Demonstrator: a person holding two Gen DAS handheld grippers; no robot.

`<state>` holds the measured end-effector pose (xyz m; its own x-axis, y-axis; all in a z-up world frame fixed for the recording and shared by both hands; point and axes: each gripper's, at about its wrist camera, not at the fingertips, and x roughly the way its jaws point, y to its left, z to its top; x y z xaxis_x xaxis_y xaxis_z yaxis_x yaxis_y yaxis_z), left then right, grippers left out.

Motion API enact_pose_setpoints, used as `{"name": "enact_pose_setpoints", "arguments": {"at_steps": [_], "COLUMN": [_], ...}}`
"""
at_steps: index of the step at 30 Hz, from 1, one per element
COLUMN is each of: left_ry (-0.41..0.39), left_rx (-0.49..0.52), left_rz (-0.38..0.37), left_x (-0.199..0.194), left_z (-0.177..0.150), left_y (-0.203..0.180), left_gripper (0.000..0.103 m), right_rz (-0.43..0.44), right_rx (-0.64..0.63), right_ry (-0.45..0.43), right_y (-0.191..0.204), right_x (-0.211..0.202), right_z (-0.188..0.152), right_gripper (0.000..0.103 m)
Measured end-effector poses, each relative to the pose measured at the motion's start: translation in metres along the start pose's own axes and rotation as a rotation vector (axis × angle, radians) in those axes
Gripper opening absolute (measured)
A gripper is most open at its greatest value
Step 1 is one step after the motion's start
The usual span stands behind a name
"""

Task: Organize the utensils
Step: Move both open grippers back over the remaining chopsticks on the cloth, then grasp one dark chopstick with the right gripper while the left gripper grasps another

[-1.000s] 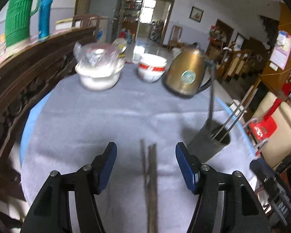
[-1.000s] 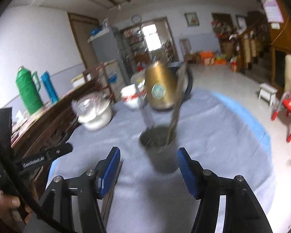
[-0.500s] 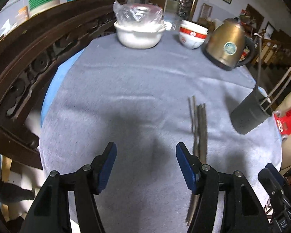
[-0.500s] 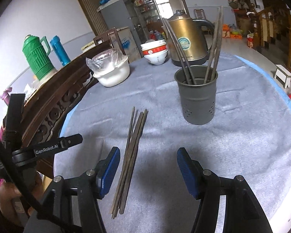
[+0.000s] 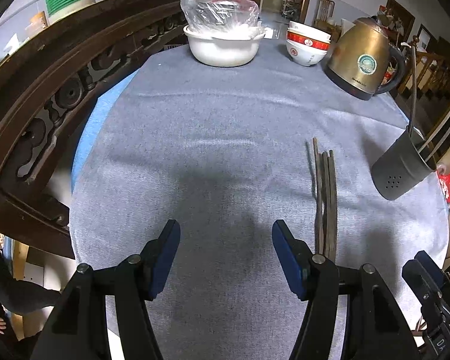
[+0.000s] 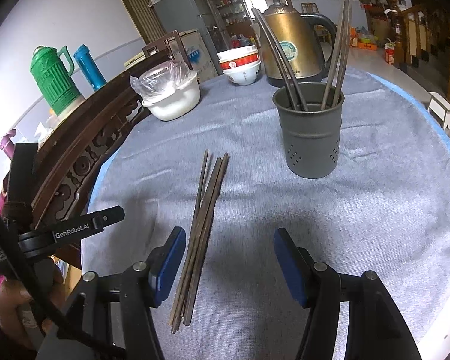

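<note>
Several dark wooden chopsticks lie in a loose bundle on the grey cloth of the round table; they also show in the left wrist view. A grey metal utensil cup stands upright beyond them and holds several chopsticks; it shows at the right in the left wrist view. My right gripper is open and empty, with the near ends of the bundle by its left finger. My left gripper is open and empty, left of the bundle.
At the far side stand a gold kettle, stacked red-and-white bowls and a white pot under plastic. A carved wooden chair back curves along the left edge. Green and blue flasks stand behind it.
Both grippers have pulled back and risen from the cup and the bundle. The bundle now lies right of the left gripper rather than between its fingers. Both stayed open.
</note>
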<state>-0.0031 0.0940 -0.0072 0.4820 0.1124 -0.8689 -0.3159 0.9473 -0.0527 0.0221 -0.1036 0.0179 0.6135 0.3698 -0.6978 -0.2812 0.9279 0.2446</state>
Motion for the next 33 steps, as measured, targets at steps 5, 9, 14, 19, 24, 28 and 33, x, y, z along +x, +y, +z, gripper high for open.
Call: {"name": "enact_pose_setpoints", "arguments": {"at_steps": [5,9,14,19,24,28,33], "left_ry": [-0.002,-0.027,-0.034,-0.032,0.002,0.008,0.025], "left_rx": [0.009,0.013,0.012,0.025,0.013,0.005,-0.02], "left_rz": [0.025,0.073,0.093,0.107,0.084,0.075,0.057], "left_x": [0.001,0.001,0.001,0.004,0.013,0.016,0.021], "left_z": [0.001,0.002,0.005,0.003,0.003,0.002,0.002], "left_y": [-0.001,-0.001,0.0,-0.002,0.0,0.003,0.011], "left_gripper": [0.065,0.065,0.065,0.065,0.065,0.065,0.065], "right_rz": [0.008,0.015,0.019,0.024,0.042,0.068,0.089], "right_rx": [0.011,0.015,0.025,0.038,0.058,0.092,0.114], "right_ry": [0.019,0.033,0.043,0.055,0.094,0.138,0.21], "right_y": [-0.002,-0.005,-0.008,-0.011,-0.016,-0.02,-0.018], "right_x": [0.006,0.011,0.014,0.018,0.025,0.035,0.059], "right_z": [-0.001,-0.001,-0.002,-0.003,-0.003,0.0,0.014], "right_gripper": [0.065,0.065,0.065,0.065,0.065,0.065,0.064]}}
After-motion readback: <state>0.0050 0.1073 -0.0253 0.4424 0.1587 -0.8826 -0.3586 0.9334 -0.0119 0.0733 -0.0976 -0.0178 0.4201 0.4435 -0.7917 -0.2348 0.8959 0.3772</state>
